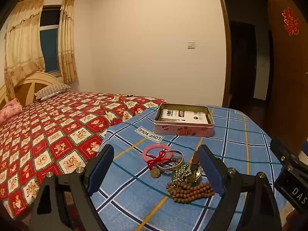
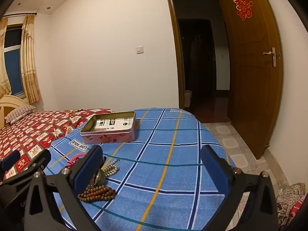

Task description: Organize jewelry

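Left wrist view, item one: jewelry heap on the desk's blue checked cloth, near the front edge.
- Pink bangle, lying flat; a red knotted cord crosses it and ends in a small coin charm.
- Silver bangle, touching the pink one, overlapped by the cord.
- Small-bead strand, bunched, against a dark upright piece I cannot identify.
- Wooden bead string, coiled nearest the camera.

Item two: pink tin, lid off, well behind the heap, with printed packets already inside. Judged the destination.

Item three: left tongs, spread wide, empty, flanking the heap. Right tongs, likewise spread and empty, over bare cloth just right of the heap.

Risks, as judged:
- Pieces touch and overlap; closing on one may drag its neighbours along or off the near desk edge.
- Cord looped over both bangles could lift them together, then shed one mid-carry.
- Bead strings sag and slip from flat pads; loops may snag the tin's rim.
- Smooth, round bangles could squirt out of a pinch and roll.
- Soft cloth may bunch under a low approach.
- Upright piece looks ready to topple if nudged.

Surroundings: bed with red quilt to the left, open door to the right.
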`<act>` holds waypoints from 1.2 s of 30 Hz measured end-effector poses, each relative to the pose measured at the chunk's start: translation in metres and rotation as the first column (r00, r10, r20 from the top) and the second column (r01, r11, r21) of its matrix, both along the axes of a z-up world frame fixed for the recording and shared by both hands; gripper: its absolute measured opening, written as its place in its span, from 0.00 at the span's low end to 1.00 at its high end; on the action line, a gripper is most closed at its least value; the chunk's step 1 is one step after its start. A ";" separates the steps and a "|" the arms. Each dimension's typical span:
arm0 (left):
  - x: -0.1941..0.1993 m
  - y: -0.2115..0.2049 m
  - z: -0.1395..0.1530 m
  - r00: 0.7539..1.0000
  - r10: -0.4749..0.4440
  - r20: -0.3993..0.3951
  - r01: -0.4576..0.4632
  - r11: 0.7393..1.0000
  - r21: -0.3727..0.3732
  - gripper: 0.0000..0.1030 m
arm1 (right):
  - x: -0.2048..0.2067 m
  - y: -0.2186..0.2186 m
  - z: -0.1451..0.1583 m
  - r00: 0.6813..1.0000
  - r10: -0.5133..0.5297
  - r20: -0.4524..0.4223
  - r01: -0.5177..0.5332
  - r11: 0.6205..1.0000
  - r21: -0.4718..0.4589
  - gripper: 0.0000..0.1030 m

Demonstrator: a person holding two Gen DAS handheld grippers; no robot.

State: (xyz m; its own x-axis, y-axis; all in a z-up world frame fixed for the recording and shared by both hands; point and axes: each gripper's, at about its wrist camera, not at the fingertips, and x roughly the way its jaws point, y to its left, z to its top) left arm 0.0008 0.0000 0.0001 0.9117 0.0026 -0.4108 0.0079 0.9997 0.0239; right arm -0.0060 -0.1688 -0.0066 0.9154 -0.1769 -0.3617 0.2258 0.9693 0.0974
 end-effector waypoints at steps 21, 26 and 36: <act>0.001 -0.001 0.000 1.000 0.003 -0.005 -0.003 1.000 0.004 0.86 | 0.000 0.005 -0.002 1.000 -0.003 -0.001 0.003 1.000 -0.001 1.00; 0.000 -0.002 0.000 1.000 0.002 -0.006 -0.002 1.000 0.013 0.86 | 0.001 0.002 -0.001 1.000 0.000 -0.004 0.000 1.000 0.004 1.00; 0.000 -0.002 -0.001 1.000 0.003 -0.007 -0.003 1.000 0.008 0.86 | 0.001 0.003 -0.002 1.000 -0.001 -0.004 0.001 1.000 0.007 1.00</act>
